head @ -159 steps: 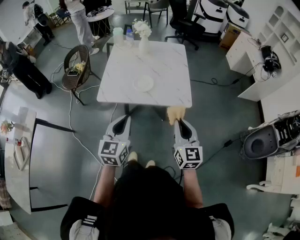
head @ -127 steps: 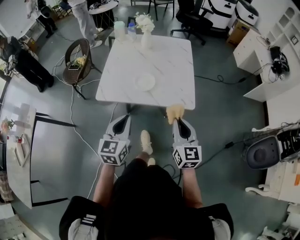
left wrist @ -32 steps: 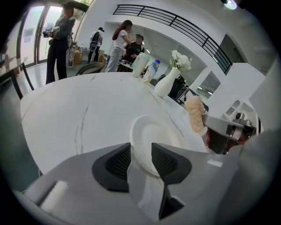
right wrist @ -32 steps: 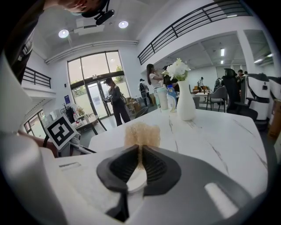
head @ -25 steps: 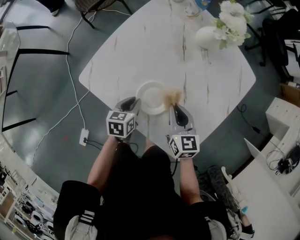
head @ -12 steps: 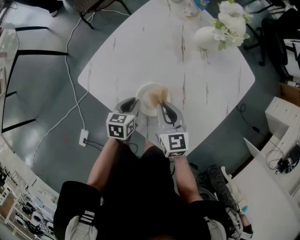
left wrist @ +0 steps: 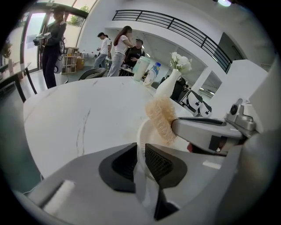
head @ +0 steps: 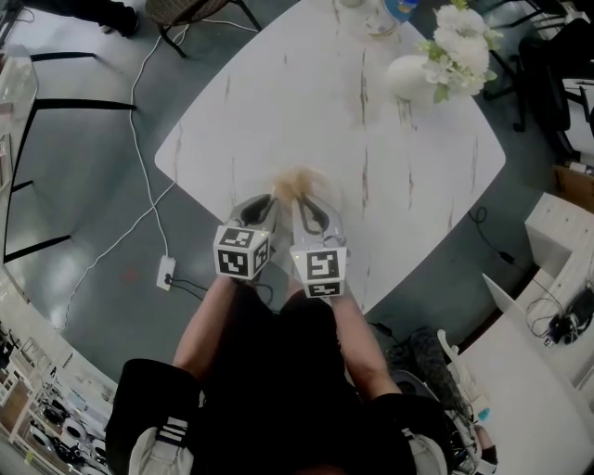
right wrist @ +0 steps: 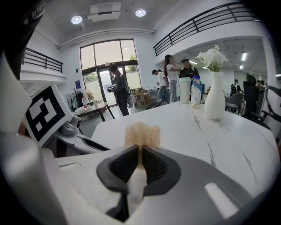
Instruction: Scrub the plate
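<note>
The white plate (left wrist: 144,131) lies near the front edge of the marble table (head: 278,102). My left gripper (left wrist: 139,151) has its jaws closing on the plate's near rim, and the rim fills the gap between the pads. My right gripper (right wrist: 140,154) is shut on a tan fibrous sponge (right wrist: 142,133). The sponge (left wrist: 160,117) rests on the plate just beyond the left jaws. In the head view both grippers sit side by side, left (head: 264,206) and right (head: 302,193), with the blurred sponge (head: 295,180) at their tips and the plate mostly hidden under them.
A white vase of white flowers (head: 413,72) stands at the table's far right, with a cup and bottle (head: 380,14) behind it. A cable and power strip (head: 167,271) lie on the floor to the left. Several people stand far off (left wrist: 118,48).
The right gripper has swept the sponge leftward across the plate, from its right rim to beside the left gripper. The left gripper has stayed at the plate's near rim.
</note>
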Motion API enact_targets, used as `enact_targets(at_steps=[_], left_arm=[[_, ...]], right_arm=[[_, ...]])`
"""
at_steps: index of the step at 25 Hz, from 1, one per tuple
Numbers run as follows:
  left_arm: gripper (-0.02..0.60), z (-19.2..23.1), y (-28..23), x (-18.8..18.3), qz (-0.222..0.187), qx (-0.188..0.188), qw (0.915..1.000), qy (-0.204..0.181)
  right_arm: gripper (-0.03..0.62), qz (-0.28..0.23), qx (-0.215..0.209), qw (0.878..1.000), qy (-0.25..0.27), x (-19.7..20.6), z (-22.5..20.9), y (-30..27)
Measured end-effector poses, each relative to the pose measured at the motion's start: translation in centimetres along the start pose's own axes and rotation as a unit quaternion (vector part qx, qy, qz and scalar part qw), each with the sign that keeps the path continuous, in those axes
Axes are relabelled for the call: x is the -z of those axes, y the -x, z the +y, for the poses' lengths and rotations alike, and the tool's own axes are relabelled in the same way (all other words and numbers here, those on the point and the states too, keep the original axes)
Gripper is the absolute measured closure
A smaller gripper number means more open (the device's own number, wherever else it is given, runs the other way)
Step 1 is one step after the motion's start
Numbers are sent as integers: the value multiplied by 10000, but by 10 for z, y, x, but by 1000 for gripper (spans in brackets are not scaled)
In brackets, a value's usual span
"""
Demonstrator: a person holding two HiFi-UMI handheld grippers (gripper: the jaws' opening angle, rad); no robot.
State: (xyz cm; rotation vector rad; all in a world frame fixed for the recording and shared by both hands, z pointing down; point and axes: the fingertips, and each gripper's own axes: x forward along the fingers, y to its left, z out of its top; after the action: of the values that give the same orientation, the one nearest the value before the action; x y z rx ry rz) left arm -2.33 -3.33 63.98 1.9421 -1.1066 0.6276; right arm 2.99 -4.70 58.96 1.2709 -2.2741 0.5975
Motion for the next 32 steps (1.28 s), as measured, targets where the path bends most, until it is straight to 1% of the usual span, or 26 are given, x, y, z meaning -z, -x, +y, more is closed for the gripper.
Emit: enact_targets(at_steps=[11, 22, 27, 32], left_arm=[[520, 3, -1, 0, 18, -65, 9999, 86], [522, 2, -1, -1, 27, -59, 9999, 86], [522, 2, -2, -1, 33, -70, 9999, 79], [522, 2, -2, -1, 27, -76, 9999, 64]], right_arm=[[565, 334, 52, 9994, -82, 18, -6, -11], [565, 415, 323, 9984, -223, 26, -33, -1], [565, 472, 495, 9971, -331, 36, -49, 7], [565, 459, 659, 9962, -331, 37, -61, 15]])
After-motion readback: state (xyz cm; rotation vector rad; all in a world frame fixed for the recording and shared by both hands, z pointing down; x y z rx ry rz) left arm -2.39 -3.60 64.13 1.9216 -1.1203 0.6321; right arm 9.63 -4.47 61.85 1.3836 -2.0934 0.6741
